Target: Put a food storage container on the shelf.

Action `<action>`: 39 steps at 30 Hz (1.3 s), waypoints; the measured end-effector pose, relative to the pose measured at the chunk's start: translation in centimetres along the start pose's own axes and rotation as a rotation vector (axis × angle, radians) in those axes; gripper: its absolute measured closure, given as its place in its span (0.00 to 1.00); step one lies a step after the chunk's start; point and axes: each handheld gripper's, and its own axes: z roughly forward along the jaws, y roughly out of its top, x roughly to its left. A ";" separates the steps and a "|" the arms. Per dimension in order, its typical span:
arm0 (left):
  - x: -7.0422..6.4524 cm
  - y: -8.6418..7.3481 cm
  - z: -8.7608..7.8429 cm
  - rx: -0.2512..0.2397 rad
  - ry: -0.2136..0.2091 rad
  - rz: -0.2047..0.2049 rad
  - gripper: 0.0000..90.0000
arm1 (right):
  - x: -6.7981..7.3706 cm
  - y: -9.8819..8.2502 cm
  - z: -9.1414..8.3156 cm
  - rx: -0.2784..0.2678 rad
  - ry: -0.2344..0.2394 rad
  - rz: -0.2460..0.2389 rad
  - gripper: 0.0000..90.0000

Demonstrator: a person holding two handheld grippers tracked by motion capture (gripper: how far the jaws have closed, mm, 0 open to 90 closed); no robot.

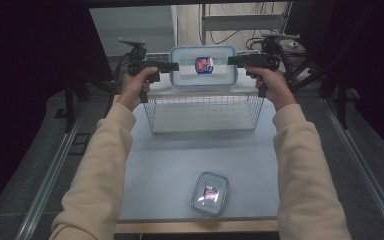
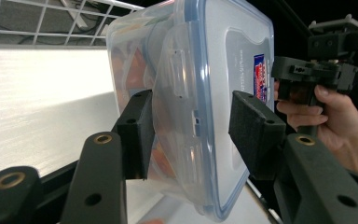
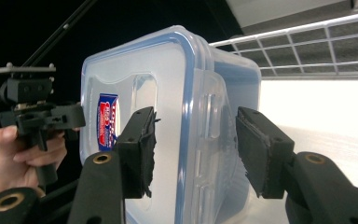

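Both hands hold one large lidded container [image 1: 203, 67] up over the wire basket [image 1: 203, 113] at the far end of the desk [image 1: 180, 165] — one tool on each short side, which keeps the box level and stops it swinging as it hangs above the basket's open top. My guess is that it is on its way down into the basket.

The left tool [image 1: 173, 66] straddles the box's left end, the right tool [image 1: 232, 61] its right end. From the high view both simply look clamped. The left gripper view tells more: one pad sits against the clear tub wall, while the other pad [image 2: 254, 130] stands a little off the lid, so I cannot tell whether that grip is firm. In the right gripper view the near pad [image 3: 140, 149] presses the lid face; the far pad [image 3: 261, 149] seems to stand off the tub (hard to judge at this angle).

A second, smaller container [image 1: 210, 193] lies on the desk near the front edge, well apart from the basket.
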 end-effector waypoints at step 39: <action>-3.9 -4.0 -4.0 -0.029 0.107 0.205 0.38 | 1.8 -4.2 -4.0 -0.067 -0.113 -0.092 0.47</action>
